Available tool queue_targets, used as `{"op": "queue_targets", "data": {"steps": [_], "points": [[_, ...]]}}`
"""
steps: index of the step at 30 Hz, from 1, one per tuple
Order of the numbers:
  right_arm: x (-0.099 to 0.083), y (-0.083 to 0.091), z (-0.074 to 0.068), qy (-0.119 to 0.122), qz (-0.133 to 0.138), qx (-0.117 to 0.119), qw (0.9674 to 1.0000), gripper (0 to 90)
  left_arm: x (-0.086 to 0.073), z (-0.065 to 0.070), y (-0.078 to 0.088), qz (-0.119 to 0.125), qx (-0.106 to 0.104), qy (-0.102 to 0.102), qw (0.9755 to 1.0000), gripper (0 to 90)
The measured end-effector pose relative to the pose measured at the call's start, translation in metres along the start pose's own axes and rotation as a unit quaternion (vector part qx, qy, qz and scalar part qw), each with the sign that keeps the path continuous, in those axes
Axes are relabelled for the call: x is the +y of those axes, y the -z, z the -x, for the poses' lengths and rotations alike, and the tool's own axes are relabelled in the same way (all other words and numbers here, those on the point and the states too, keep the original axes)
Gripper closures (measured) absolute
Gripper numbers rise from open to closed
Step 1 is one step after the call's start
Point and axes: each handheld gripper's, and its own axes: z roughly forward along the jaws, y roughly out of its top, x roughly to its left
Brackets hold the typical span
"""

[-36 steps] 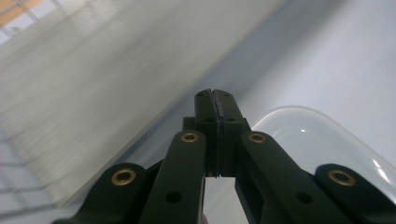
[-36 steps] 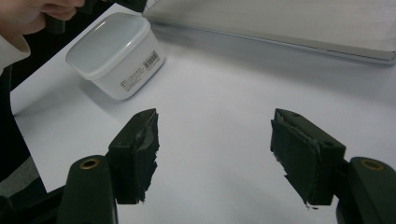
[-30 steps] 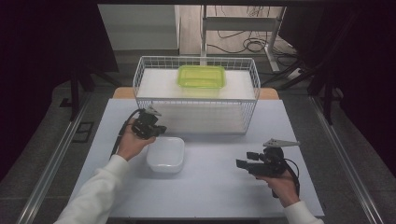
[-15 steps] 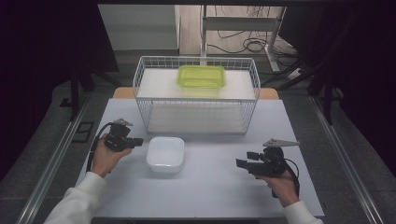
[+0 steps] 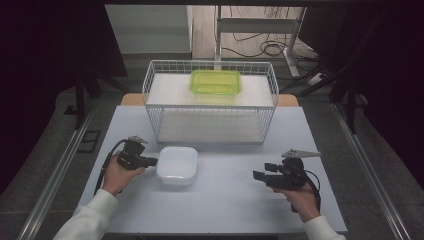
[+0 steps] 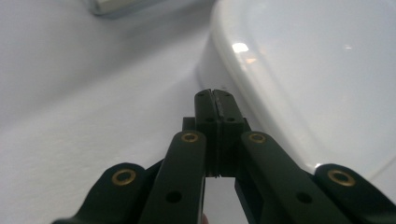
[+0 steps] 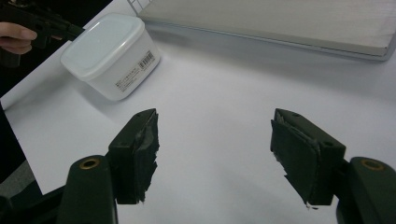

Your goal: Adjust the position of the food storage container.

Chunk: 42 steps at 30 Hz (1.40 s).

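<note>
L claw [image 5: 152, 161] is pinched fully together, nothing btwn the jaws, tips pointing at the white lidded container [image 5: 177, 164] and sitting right at its near side wall; can't tell if they actually touch it. In the L claw view the closed tips [image 6: 215, 100] lie low over the worktop [image 6: 84, 121], w/ the container's rounded lid edge [image 6: 299, 79] just ahead and to the right of them. L hand [image 5: 116, 174] wraps the claw body, white sleeve behind it, cable looping off the back. R claw [image 5: 258, 175] is spread wide, empty, held level above the worktop [image 5: 225, 200], pointing toward the container but well apart from it. In the R claw view both pads [image 7: 140, 149] have worn, ragged facing, bare worktop btwn them; the container [image 7: 109, 53] sits ahead and to the left of that claw, barcode label on its side wall, lid on, and the L claw [image 7: 70, 30] shows at the container's far corner. R hand [image 5: 300, 197] grips from underneath, grey three-cornered plate on top. Beyond both claws stands a white wire basket [image 5: 210, 107], front wall just past the container, apart from it. A green lidded box [image 5: 215, 82] rests on the white board up in the basket, well away from either claw.
</note>
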Motion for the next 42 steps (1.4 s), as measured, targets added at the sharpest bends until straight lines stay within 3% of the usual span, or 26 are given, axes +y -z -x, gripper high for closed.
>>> {"op": "queue_targets", "data": {"steps": [12,31,42], "points": [[0.0,-0.001,-0.002,0.0,-0.002,0.001,1.0,32.1,0.003,0.014,-0.008,-0.002,-0.012,0.006,0.9999,90.0],[-0.001,-0.002,-0.002,0.002,-0.002,0.002,1.0,32.0,0.018,0.061,-0.031,-0.013,-0.057,-0.026,0.9979,90.0],[-0.001,-0.001,-0.002,0.004,-0.005,0.003,1.0,31.7,0.028,0.075,-0.044,-0.008,-0.073,-0.023,0.9971,90.0]]}}
